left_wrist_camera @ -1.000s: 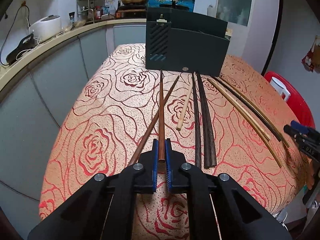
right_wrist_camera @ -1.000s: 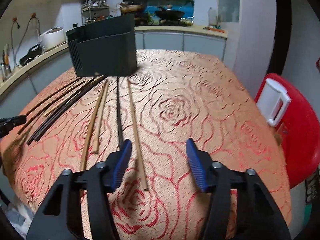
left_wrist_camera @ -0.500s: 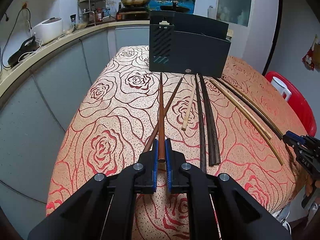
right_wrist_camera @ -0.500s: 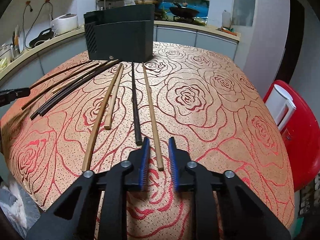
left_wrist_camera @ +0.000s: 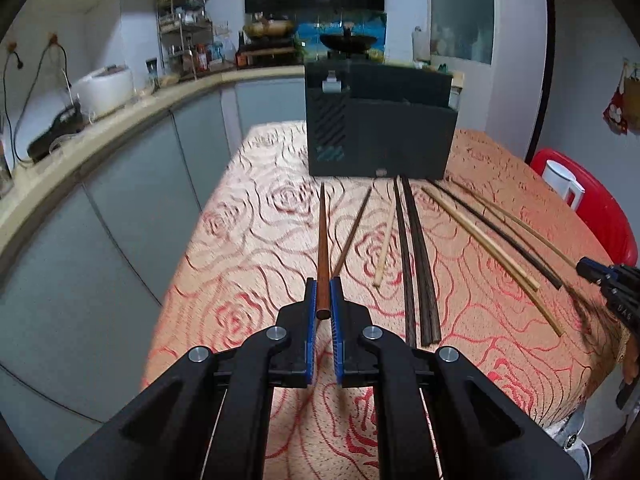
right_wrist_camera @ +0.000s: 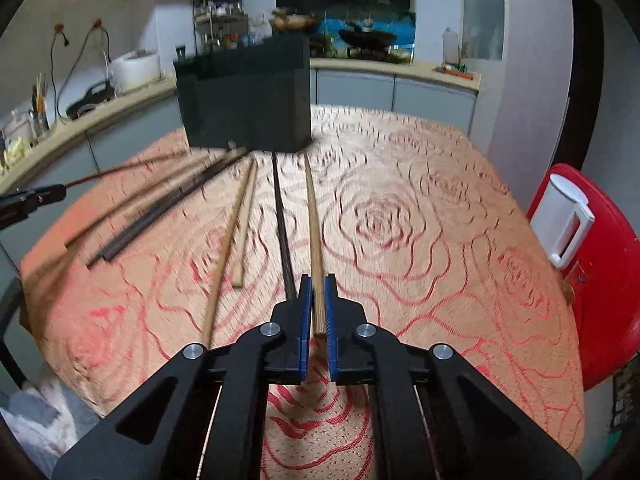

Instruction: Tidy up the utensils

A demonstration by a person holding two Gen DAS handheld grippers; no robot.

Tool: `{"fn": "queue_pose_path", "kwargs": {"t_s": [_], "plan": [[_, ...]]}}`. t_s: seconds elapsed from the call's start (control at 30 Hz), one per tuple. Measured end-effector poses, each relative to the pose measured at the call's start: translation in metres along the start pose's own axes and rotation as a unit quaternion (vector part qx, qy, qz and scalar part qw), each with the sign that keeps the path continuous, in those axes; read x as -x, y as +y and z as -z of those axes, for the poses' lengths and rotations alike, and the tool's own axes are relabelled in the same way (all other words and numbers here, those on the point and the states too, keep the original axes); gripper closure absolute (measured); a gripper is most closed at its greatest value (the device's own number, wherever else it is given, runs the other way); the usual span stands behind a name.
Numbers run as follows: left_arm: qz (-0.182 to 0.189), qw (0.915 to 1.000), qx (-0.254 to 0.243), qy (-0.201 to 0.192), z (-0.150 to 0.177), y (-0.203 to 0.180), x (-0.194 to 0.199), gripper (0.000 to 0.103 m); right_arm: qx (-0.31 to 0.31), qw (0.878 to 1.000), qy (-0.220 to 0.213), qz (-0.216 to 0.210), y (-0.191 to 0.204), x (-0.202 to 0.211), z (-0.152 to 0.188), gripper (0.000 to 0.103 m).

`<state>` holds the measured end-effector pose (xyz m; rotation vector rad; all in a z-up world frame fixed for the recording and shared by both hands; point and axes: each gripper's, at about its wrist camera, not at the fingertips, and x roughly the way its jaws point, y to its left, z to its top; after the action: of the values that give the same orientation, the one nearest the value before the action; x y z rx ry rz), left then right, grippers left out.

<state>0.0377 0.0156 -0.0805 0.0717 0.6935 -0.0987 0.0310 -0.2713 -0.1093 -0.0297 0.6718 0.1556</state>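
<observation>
Two wrist views look along a tabletop (left_wrist_camera: 248, 264) covered in an orange cloth with red roses. A row of loose chopsticks lies lengthwise on it, pointing toward a dark utensil holder (left_wrist_camera: 380, 132) that stands at the far end, upper centre of both frames.

In the left wrist view, the left gripper (left_wrist_camera: 323, 300) fills the lower centre. Its blue pads are closed narrowly on the thick butt end of a reddish-brown chopstick (left_wrist_camera: 322, 240), which runs straight up the frame toward the holder. Its far tip appears raised off the cloth, though that is hard to confirm. Just right of it lie a thinner brown stick, a short pale one, two dark ones (left_wrist_camera: 416, 256) side by side, then several pale and black sticks fanning toward the right edge.

In the right wrist view, the right gripper (right_wrist_camera: 315, 300) sits lower centre, pads pinched on the near end of a pale bamboo chopstick (right_wrist_camera: 313, 220). A black chopstick (right_wrist_camera: 281, 216) lies just beside it on the left, close to the left pad.

These sticks are likely light, stiff and smooth, so each can pivot or slide between the pads. Held at the very end, the long free length will probably droop or swing; a hold slightly further in from the butt would steady it. The tapered tips are the narrower, harder place to clamp. The neighbouring black stick could be dragged along.
</observation>
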Motion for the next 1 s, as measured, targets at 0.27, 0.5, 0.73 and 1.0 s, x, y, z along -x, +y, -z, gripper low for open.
{"fn": "queue_pose_path", "kwargs": {"t_s": [0.27, 0.5, 0.73, 1.0], "plan": [[-0.019, 0.9978, -0.025, -0.059, -0.028, 0.003, 0.038, 0.097, -0.013, 0.997, -0.065, -0.027, -0.002, 0.038, -0.035, 0.096], [-0.021, 0.9937, -0.031, -0.106, -0.061, 0.011, 0.055, 0.097, -0.026, 0.993, -0.104, -0.057, -0.009, 0.051, -0.082, 0.096], [0.003, 0.9935, -0.009, -0.114, -0.09, 0.026, 0.048, 0.097, -0.025, 0.99, -0.123, -0.064, -0.005, 0.05, -0.127, 0.096], [0.008, 0.9933, -0.016, -0.114, -0.116, 0.028, 0.041, 0.097, -0.023, 0.989, -0.132, -0.065, -0.002, 0.041, -0.172, 0.096]]}}
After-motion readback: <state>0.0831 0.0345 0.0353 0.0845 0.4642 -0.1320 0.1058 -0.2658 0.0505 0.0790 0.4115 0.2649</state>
